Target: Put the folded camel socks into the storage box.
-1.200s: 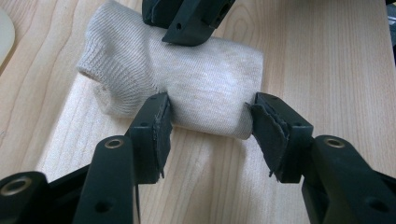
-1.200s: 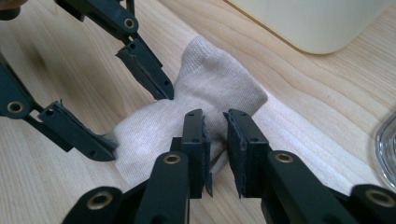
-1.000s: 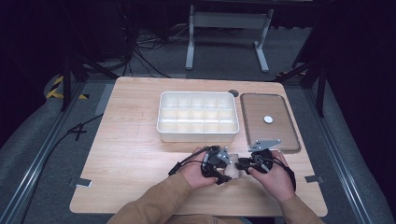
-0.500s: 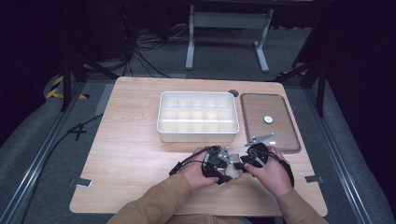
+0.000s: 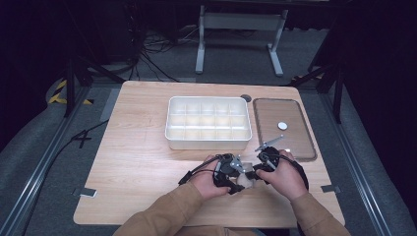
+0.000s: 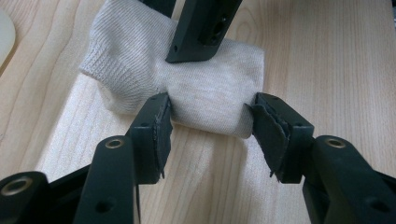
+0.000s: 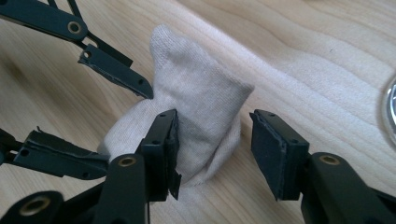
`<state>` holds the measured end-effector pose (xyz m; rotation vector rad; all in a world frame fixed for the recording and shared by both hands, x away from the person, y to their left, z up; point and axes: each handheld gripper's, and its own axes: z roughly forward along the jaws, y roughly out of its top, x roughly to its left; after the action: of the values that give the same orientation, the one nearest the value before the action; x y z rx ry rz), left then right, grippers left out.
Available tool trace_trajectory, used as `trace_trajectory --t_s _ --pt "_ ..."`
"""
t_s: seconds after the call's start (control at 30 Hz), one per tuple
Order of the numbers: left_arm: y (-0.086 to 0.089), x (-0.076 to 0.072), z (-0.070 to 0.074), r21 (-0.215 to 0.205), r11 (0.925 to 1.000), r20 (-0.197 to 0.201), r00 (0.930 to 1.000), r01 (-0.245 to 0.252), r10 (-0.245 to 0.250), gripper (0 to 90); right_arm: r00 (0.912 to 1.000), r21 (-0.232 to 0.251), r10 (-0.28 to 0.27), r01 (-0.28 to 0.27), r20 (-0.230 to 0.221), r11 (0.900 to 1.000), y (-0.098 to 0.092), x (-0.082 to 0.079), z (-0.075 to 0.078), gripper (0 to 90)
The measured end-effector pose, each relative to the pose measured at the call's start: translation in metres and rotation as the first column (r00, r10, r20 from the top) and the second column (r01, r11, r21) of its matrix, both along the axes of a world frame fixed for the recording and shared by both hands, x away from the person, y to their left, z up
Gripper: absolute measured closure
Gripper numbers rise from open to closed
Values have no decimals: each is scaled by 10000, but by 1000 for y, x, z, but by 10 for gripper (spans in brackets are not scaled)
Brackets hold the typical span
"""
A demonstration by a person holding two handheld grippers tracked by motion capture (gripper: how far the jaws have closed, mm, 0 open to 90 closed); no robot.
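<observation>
Two tongs (image 6: 210, 119) (image 7: 212, 135) flank a plain, unlabelled white sock (image 6: 205, 95).

Wooden table (image 5: 142, 162): sock (image 6: 205, 93), tray (image 5: 206, 123), lid (image 5: 285, 129).

our right gripper (image 7: 212, 154) jaws just opening around a bunched white sock (image 7: 201, 107), left gripper (image 7: 107, 112) at frame left, we see wooden table (image 7: 327, 70)

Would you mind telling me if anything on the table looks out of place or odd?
Only slightly: the rolled sock sits bunched, its ribbed cuff flaring loose at one end. The compartment tray and its lid lie square.
</observation>
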<state>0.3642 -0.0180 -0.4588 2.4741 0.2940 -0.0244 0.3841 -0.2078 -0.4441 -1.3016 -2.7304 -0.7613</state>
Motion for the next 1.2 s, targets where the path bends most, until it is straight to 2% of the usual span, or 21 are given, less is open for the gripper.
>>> trace_trajectory --t_s 0.13,0.27,0.4,0.57,0.8,0.93,1.0,1.13,1.2 --pt "0 0 0 17 10000 24 10000 -10 10 476 9983 51 -8 11 -575 10000 1 4 0 561" --pt "0 -1 0 61 10000 34 10000 -14 14 476 9938 328 -14 50 -1108 9994 1 9 -4 572" --pt "-1 -1 0 94 10000 50 10000 -18 18 475 9881 657 26 76 -1535 9978 -1 12 -7 616" --pt "-1 -1 0 118 9999 66 10000 -38 37 475 9829 713 96 36 -1839 9974 0 15 -7 659" --pt "1 -2 1 109 9999 39 10000 -70 69 475 9812 968 251 -65 -1916 9953 1 14 -7 733" --pt "6 -1 1 85 10000 5 10000 -40 40 475 9831 1049 343 -155 -1800 9944 1 12 -7 763" --pt "9 -1 2 38 9999 -35 9999 -136 136 471 9849 979 407 -244 -1681 9949 2 12 -6 772" --pt "18 1 5 155 9991 183 9991 -397 394 472 9844 1040 504 -331 -1683 9940 1 12 -5 782" --pt "26 4 8 47 9978 141 9978 -656 655 472 9866 1029 599 -445 -1515 9937 1 12 -5 786"
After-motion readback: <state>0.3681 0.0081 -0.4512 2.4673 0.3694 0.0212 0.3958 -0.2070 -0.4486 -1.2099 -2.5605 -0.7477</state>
